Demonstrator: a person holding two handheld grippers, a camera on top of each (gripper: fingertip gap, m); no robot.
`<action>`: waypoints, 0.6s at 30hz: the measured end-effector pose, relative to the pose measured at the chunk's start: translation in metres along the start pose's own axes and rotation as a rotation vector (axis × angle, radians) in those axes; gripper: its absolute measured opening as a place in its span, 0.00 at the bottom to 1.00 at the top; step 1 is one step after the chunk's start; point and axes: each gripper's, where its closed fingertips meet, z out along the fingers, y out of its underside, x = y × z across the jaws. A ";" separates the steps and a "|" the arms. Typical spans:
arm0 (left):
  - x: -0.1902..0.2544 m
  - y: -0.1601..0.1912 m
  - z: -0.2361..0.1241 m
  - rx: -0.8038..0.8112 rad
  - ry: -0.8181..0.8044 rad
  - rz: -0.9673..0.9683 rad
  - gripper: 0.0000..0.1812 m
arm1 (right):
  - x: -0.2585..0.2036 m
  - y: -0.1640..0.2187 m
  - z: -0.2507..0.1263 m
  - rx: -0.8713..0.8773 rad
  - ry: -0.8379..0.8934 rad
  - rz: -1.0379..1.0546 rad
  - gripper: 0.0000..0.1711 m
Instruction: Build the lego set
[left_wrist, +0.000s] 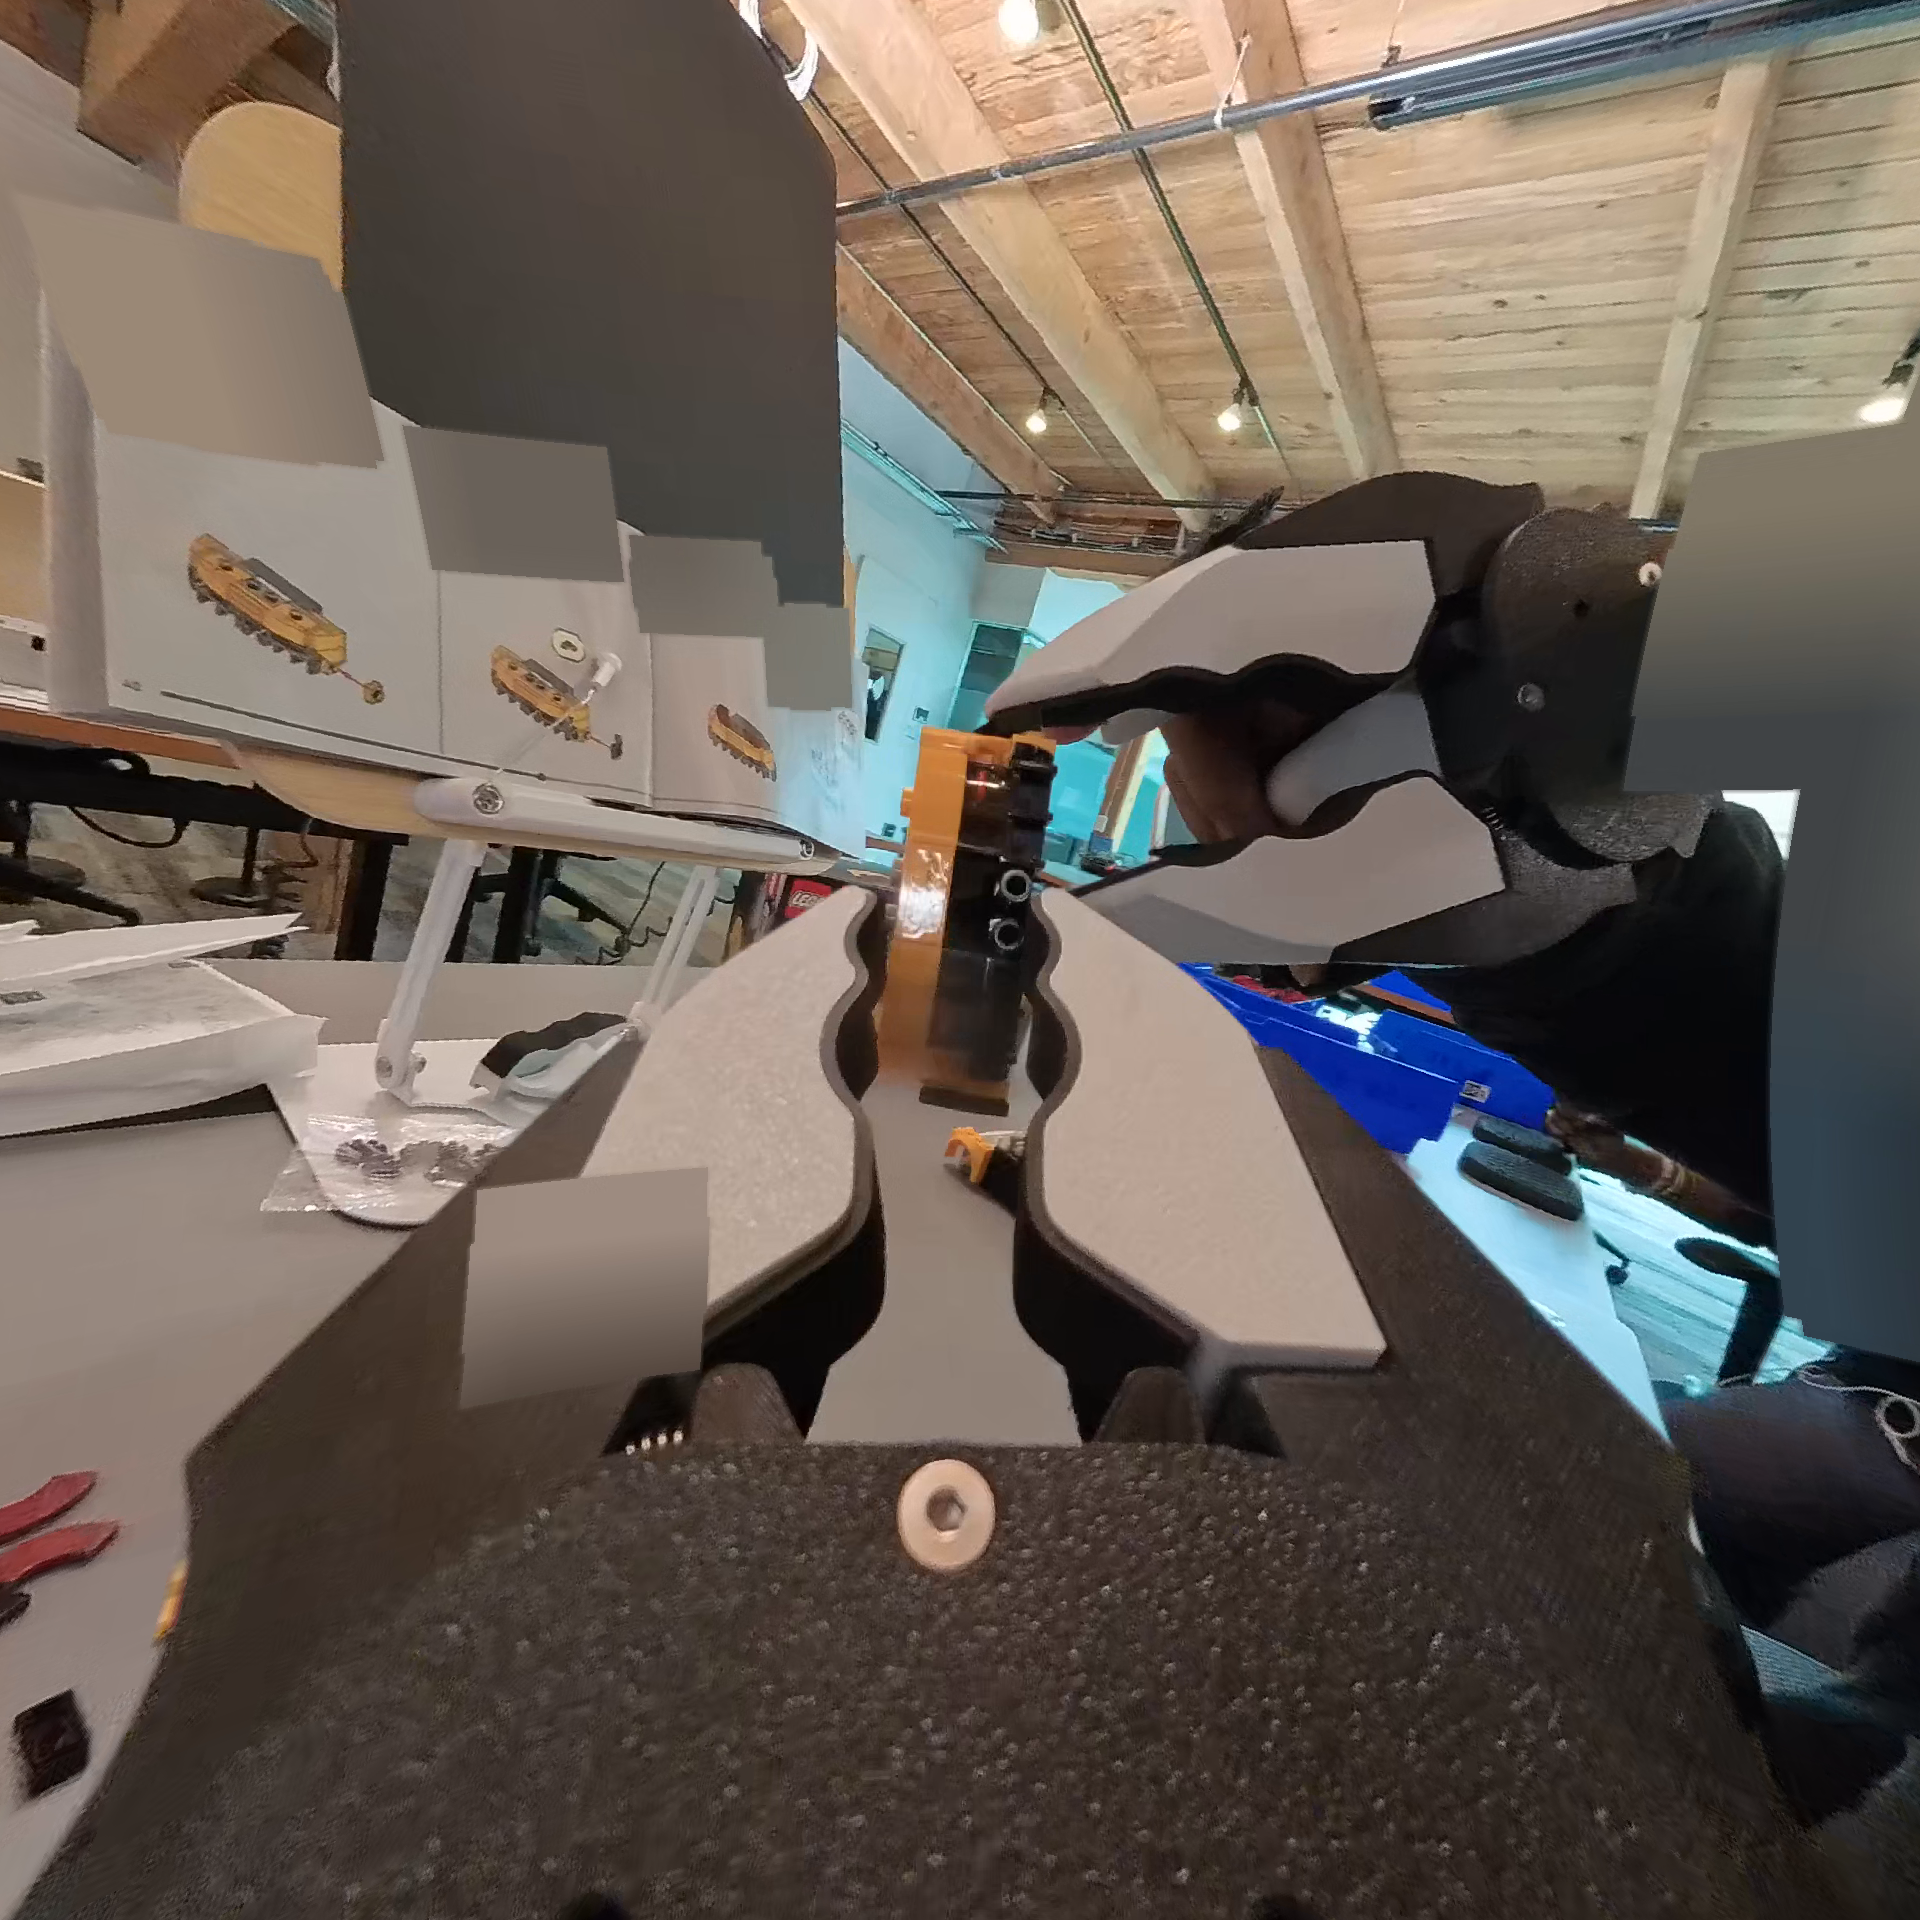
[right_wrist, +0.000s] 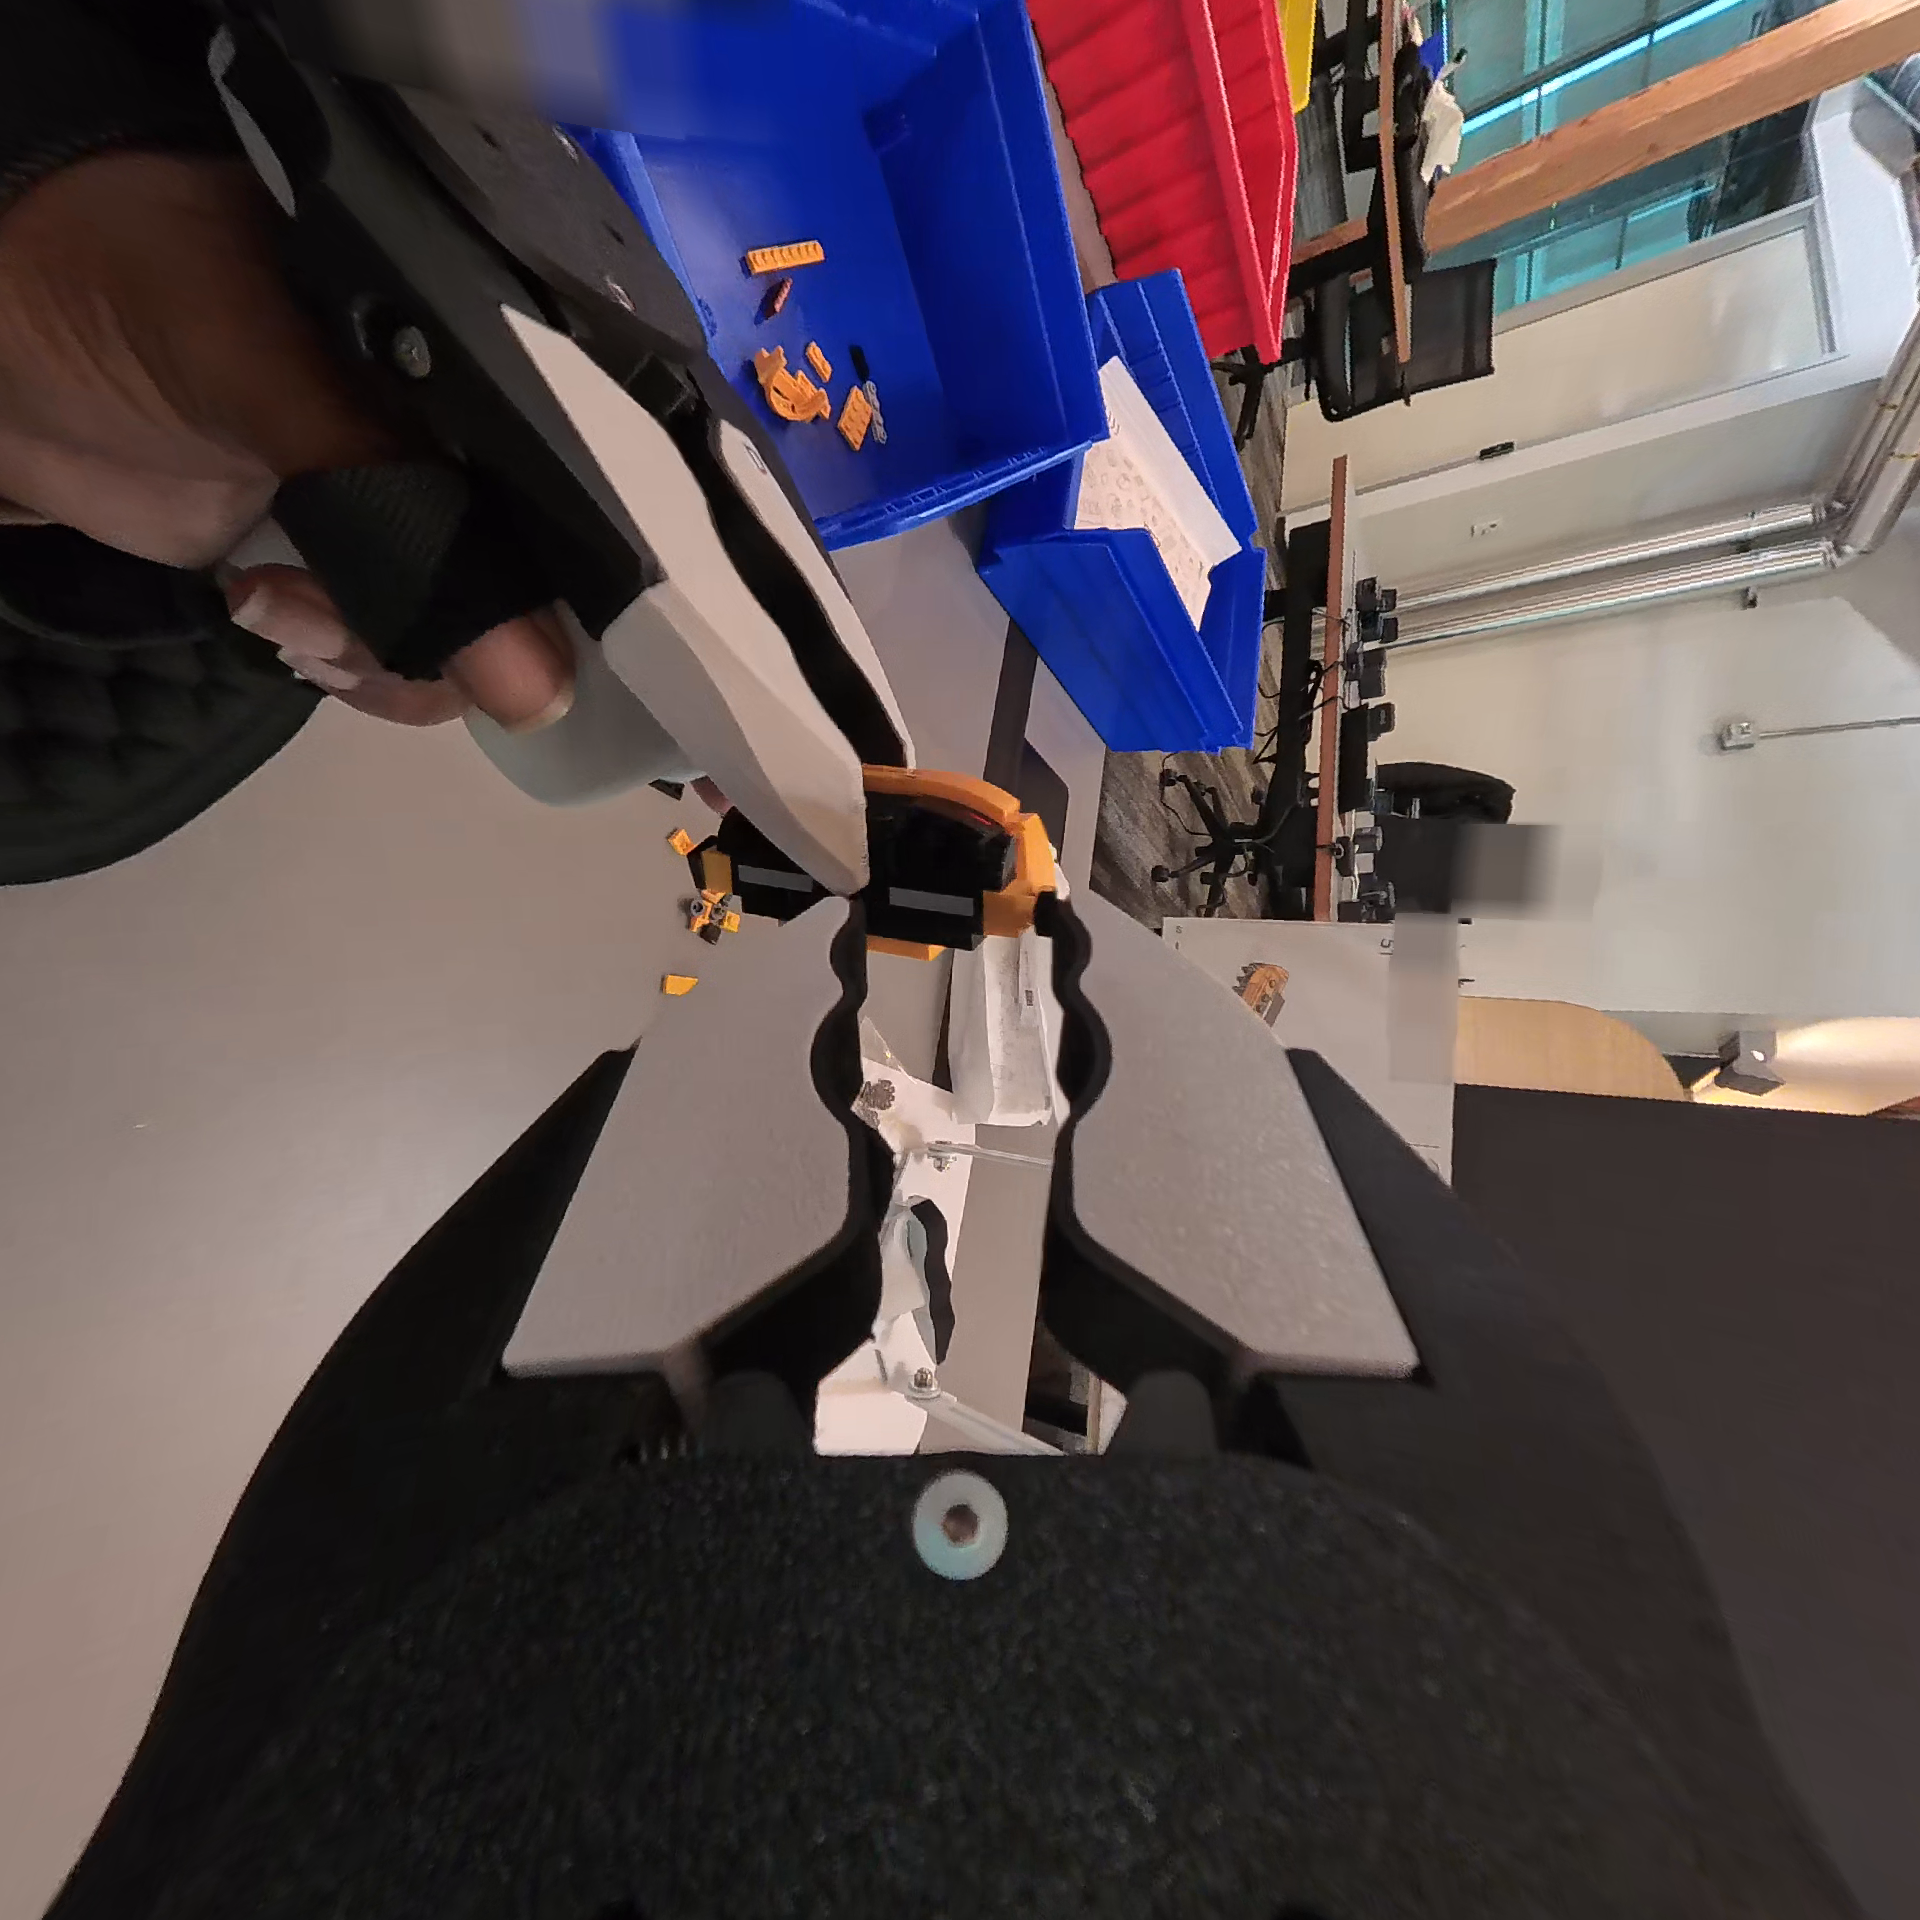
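Note:
An orange and black lego assembly (left_wrist: 935, 935) stands upright between my left gripper's (left_wrist: 956, 904) fingers, which are shut on its lower half above the grey table (left_wrist: 156, 1299). My right gripper (left_wrist: 1039, 805) reaches in from the right; its upper tip rests on the assembly's top and its lower tip sits by the black side. In the right wrist view the assembly (right_wrist: 935, 883) fills the gap between my right gripper's (right_wrist: 945, 914) tips. A finger of the left gripper (right_wrist: 727, 644) crosses it from the upper left.
An instruction booklet (left_wrist: 312, 623) stands on a white stand at the back left. A bag of small parts (left_wrist: 395, 1153) and a loose orange piece (left_wrist: 971, 1148) lie on the table. Blue bins (right_wrist: 987, 312) holding orange pieces and a red bin (right_wrist: 1195, 156) stand beyond. The grippers are tip to tip, or close to it.

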 end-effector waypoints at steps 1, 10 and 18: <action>0.001 0.000 0.000 0.000 0.009 -0.005 0.14 | 0.000 0.000 0.000 -0.001 -0.002 0.000 0.21; 0.004 -0.001 0.001 0.010 0.041 -0.053 0.13 | 0.000 -0.001 -0.003 -0.008 0.022 -0.014 0.21; 0.003 -0.003 0.000 0.020 0.059 -0.112 0.14 | 0.003 -0.004 -0.003 -0.005 0.061 -0.033 0.20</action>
